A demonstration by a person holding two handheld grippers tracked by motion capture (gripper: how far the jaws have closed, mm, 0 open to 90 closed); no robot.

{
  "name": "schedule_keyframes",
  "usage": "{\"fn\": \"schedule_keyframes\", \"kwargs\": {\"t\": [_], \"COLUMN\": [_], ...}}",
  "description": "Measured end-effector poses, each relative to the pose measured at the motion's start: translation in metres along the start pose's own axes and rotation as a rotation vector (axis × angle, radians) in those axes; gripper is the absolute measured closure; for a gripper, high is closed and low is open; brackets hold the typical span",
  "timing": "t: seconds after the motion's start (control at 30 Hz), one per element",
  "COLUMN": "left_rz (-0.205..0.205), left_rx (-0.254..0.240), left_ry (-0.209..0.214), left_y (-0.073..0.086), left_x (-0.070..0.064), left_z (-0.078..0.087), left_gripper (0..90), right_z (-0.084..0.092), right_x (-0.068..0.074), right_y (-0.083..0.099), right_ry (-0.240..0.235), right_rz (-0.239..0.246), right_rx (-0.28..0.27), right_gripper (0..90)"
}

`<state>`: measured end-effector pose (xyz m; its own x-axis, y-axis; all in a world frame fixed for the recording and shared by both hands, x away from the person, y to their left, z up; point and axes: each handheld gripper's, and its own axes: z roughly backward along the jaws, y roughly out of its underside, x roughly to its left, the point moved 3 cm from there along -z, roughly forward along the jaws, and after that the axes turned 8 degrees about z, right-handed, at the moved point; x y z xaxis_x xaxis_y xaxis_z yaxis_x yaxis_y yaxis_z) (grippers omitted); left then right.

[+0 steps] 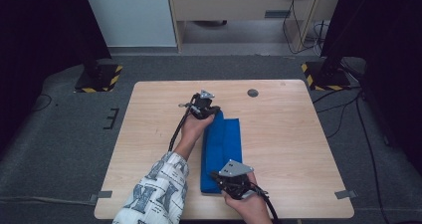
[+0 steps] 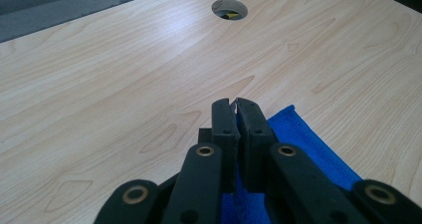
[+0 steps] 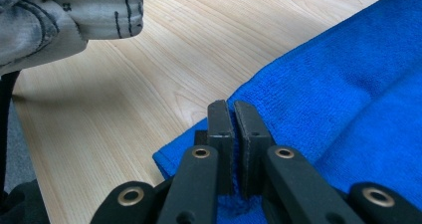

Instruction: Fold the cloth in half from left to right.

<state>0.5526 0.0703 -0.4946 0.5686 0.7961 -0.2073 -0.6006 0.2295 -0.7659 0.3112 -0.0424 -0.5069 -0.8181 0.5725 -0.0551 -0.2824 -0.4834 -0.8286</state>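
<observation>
A blue towel (image 1: 226, 144) lies folded in a long strip on the wooden table (image 1: 293, 134), running from far to near. My left gripper (image 1: 214, 114) is at its far end, shut, with blue cloth pinched low between its jaws. In the left gripper view the tips (image 2: 234, 104) meet above the towel's corner (image 2: 308, 144). My right gripper (image 1: 217, 176) is at the near left corner, also shut on the cloth. In the right gripper view its tips (image 3: 230, 107) close over the towel's edge (image 3: 348, 84).
A round cable hole (image 1: 253, 92) sits in the table's far side, also seen from the left gripper (image 2: 229, 9). A patterned sleeve (image 3: 74, 15) crosses the near left. Two stands with yellow-black bases (image 1: 99, 77) and floor cables flank the table.
</observation>
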Motion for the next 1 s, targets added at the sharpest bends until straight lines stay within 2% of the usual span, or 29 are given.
{"fn": "schedule_keyframes", "kwargs": {"t": [0.83, 1.0], "left_rz": [-0.008, -0.005], "left_rx": [0.015, 0.016], "left_ry": [0.020, 0.022], "left_y": [0.002, 0.002], "left_x": [-0.014, -0.014], "left_z": [-0.012, -0.012], "left_gripper": [87.1, 87.0], "right_z": [0.010, 0.011], "right_x": [-0.007, -0.008], "right_y": [0.015, 0.017], "right_ry": [0.011, 0.014], "right_rz": [-0.022, -0.025], "right_rx": [0.014, 0.018], "right_gripper": [86.4, 86.3]}}
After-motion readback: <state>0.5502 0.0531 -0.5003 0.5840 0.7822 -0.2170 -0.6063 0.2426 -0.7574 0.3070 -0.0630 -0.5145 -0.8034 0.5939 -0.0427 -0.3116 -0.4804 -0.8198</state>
